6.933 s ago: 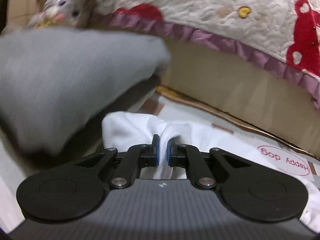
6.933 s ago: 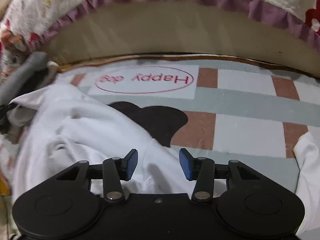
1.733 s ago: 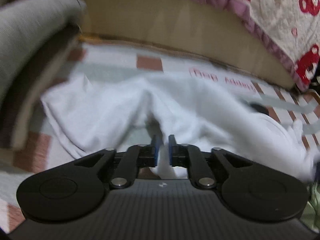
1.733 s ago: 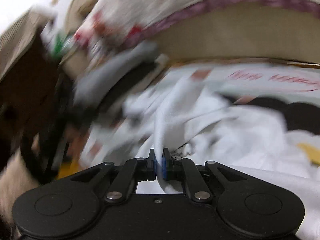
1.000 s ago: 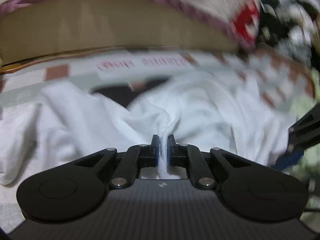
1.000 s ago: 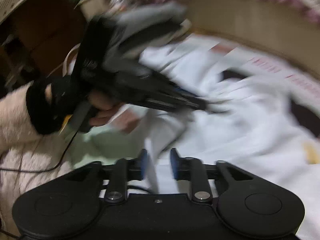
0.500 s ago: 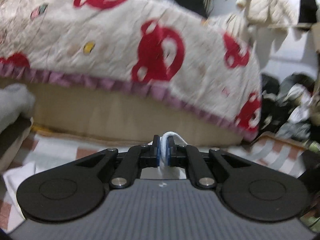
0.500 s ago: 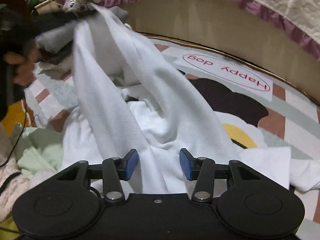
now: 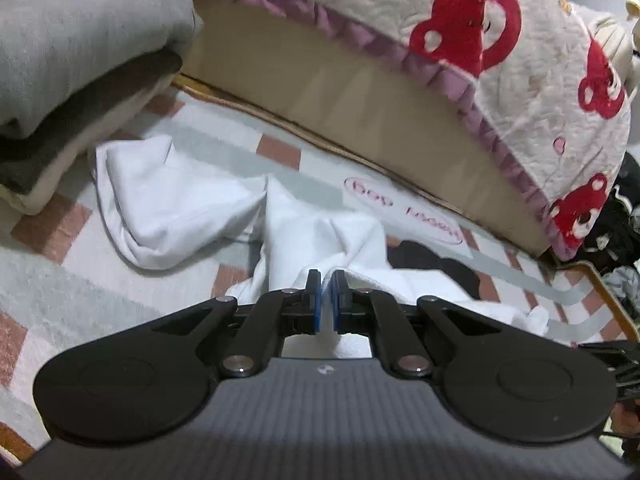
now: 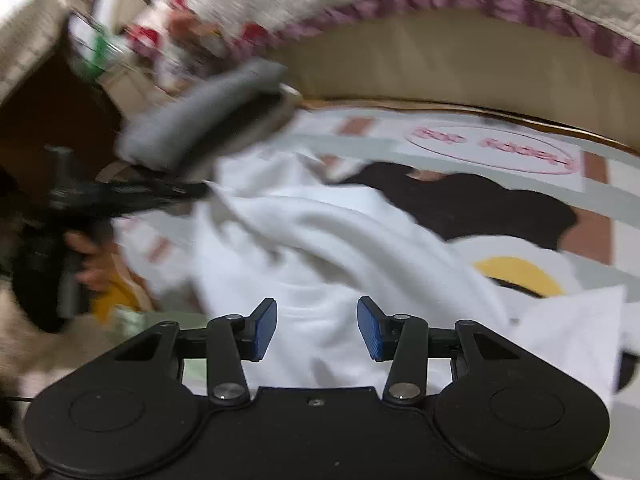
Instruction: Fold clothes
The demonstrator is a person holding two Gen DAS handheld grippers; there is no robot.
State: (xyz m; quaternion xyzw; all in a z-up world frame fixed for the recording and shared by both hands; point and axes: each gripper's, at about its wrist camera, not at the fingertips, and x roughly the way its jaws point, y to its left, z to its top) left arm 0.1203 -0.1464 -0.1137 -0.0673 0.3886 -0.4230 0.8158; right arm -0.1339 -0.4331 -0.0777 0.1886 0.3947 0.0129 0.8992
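Note:
A white garment (image 9: 168,204) lies crumpled on a patterned floor mat (image 9: 60,280). My left gripper (image 9: 327,300) is shut on a fold of the white garment, held low over the mat. In the right wrist view the same white garment (image 10: 320,248) spreads across the mat. My right gripper (image 10: 317,330) is open and empty just above it. The left gripper (image 10: 172,192) shows there at the left, pinching the garment's edge, blurred by motion.
A stack of folded clothes (image 9: 72,64), grey on top, sits at the left on the mat. A bed base (image 9: 360,112) with a bear-print quilt (image 9: 480,20) runs along the back. A cardboard box (image 10: 36,72) stands at far left.
My left gripper has come down from a raised position to low over the mat, still holding the garment. The lifted cloth has dropped flat. My right gripper stays open and has swung left.

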